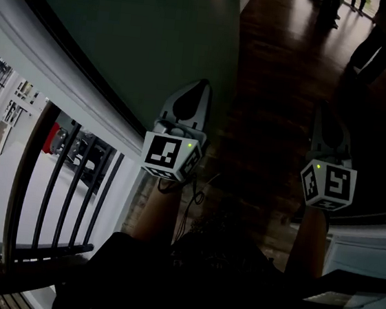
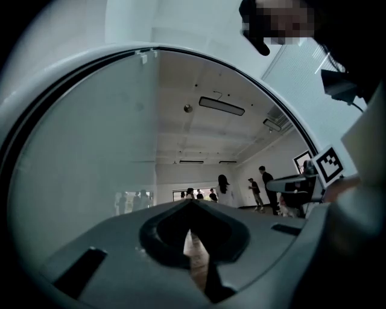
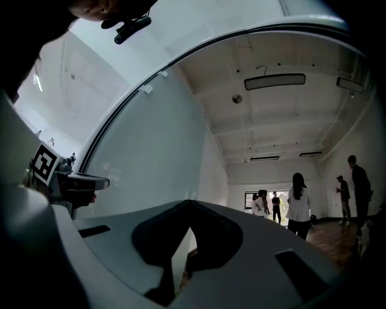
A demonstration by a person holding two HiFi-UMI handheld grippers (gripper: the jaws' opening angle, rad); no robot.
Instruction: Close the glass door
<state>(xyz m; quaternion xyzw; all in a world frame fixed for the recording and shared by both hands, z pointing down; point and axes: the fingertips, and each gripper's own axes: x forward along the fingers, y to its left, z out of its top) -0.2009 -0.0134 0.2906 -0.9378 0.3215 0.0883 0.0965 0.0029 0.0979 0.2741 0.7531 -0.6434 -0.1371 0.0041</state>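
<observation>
The glass door (image 1: 131,32) is a large dark pane in a white frame (image 1: 63,80), running along my left side. It also fills the left of the left gripper view as the glass door (image 2: 78,163) and shows as the glass door (image 3: 157,151) in the right gripper view. My left gripper (image 1: 202,84) is held out beside the pane, jaws meeting in a point with nothing between them. My right gripper (image 1: 325,108) hangs further right over the floor, also shut and empty. Neither touches the door. Left gripper (image 2: 193,202) and right gripper (image 3: 190,203) both point into the room.
Dark wooden floor (image 1: 278,77) stretches ahead. A black railing with upright bars (image 1: 72,185) stands at the lower left outside the frame. Several people (image 3: 298,205) stand far down the white room. A white ledge (image 1: 367,239) lies at the right.
</observation>
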